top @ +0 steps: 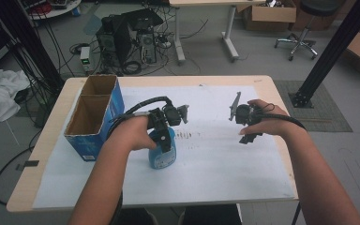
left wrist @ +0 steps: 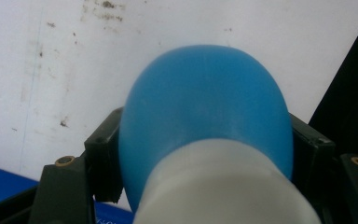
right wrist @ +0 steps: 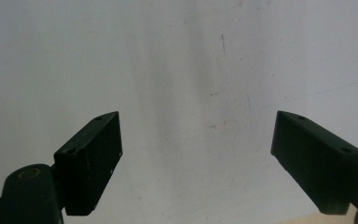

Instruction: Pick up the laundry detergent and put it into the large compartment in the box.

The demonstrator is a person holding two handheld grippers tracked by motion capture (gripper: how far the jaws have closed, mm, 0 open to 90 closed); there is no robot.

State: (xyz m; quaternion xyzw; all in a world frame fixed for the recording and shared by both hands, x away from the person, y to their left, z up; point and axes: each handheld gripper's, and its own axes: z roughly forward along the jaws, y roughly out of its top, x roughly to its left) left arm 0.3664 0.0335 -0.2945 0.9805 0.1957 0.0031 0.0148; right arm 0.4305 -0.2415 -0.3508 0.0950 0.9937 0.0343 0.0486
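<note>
Bottle (top: 162,152), blue, stands at centre of the high view on the white sheet (top: 225,159), clamped at its shoulder by the left gripper (top: 165,140). Right gripper (top: 246,136), centre right, hangs spread wide, holding nothing.

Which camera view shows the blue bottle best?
The left gripper view: the blue bottle with its white neck is large and close between the left tool's jaws. The high view shows the bottle small, its top covered by the hand. The right gripper view shows white paper.
</note>
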